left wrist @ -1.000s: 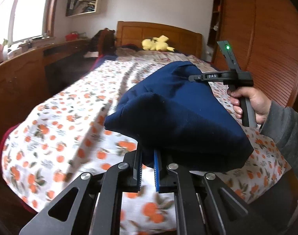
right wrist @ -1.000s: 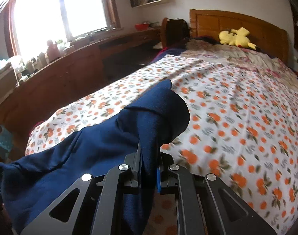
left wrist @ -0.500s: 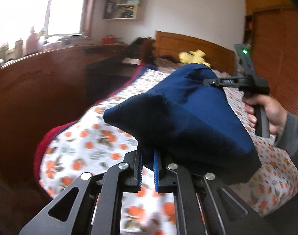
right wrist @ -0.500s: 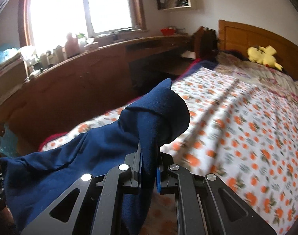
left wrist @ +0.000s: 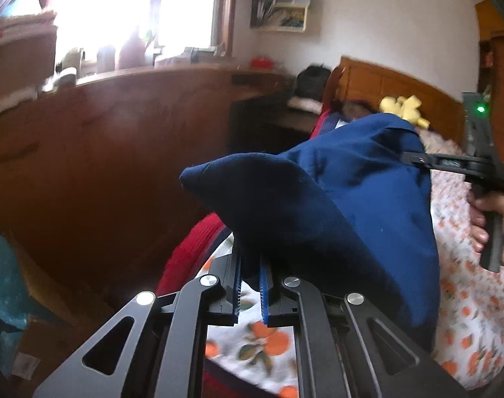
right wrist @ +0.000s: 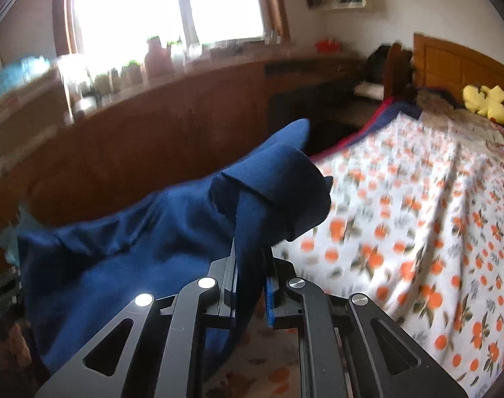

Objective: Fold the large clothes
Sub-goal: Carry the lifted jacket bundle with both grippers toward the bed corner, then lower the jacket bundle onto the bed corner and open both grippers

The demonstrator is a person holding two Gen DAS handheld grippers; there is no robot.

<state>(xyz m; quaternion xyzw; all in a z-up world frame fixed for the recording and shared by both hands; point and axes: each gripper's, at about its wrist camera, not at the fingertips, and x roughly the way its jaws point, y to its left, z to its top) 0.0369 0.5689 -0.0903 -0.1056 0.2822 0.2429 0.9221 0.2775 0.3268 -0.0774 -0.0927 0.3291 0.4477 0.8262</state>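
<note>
Garment (left wrist: 351, 205): a dark blue piece of clothing is held off the bed at two points, one bunch of cloth in each gripper. The left gripper (left wrist: 250, 280) is closed on a fold of the fabric, which rises out of its blue pads (left wrist: 263, 285) and drapes rightward. The right gripper (right wrist: 250, 282) has a strip of the same cloth between its jaws; these are opening slightly, though the fabric is seen pinched there and not slipping. In the left view the right gripper's body is seen from the side, gripped by a hand (left wrist: 494, 215), with a green light (left wrist: 480, 109) lit on its upright part. Beyond the garment lies a bed sheet (right wrist: 417, 215) printed with oranges, then a wooden headboard (right wrist: 457, 66), a yellow soft toy (right wrist: 487, 101), and a long wooden counter (right wrist: 152, 139) under a bright window (right wrist: 172, 3). The step in hand is judged to be carrying the garment, stretched between both grips, across to be laid down. For a clean result the two held points should be kept level and apart so the cloth hangs taut, and the right grip should not be loosened before the cloth rests on the sheet. Small white lettering is present on the right gripper's arm but cannot be read.
</note>
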